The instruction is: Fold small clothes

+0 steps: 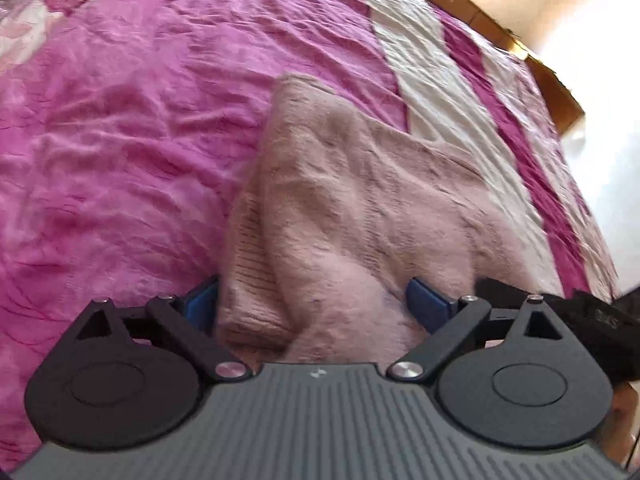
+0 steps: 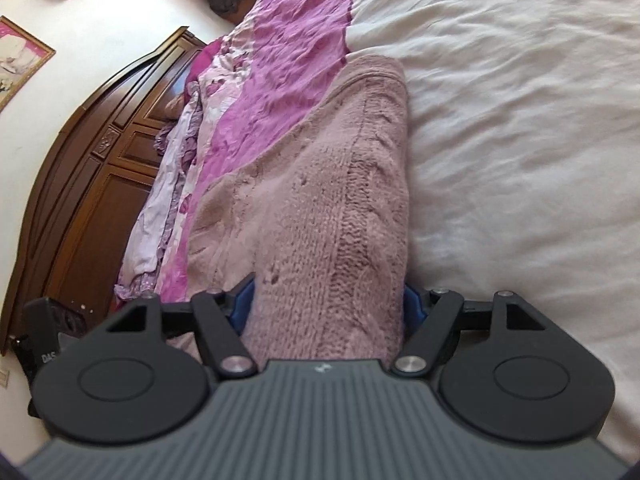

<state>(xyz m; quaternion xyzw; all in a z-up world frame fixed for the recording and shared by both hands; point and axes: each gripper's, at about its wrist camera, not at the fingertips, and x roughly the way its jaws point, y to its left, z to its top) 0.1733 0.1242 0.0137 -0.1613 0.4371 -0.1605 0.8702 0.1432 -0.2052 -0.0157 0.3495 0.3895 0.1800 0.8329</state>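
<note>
A dusty-pink knitted sweater (image 1: 360, 200) lies folded on the bed, its long fold running away from both cameras. My left gripper (image 1: 316, 304) stands wide over the sweater's near end, and its blue pads (image 1: 202, 304) flank the bunched knit without squeezing it. In the right wrist view the same sweater (image 2: 320, 184) fills the gap of my right gripper (image 2: 328, 304); the knit touches both blue pads (image 2: 244, 300) but is not visibly pinched. The two grippers sit side by side: the right one's black body (image 1: 592, 320) shows at the edge of the left wrist view.
The sweater rests on a crumpled magenta bedspread (image 1: 120, 140) beside a white quilted band (image 2: 520, 120). A dark wooden headboard (image 2: 88, 184) with frilled pillows stands at the bed's end. A wooden frame edge (image 1: 560, 92) borders the bed's far side.
</note>
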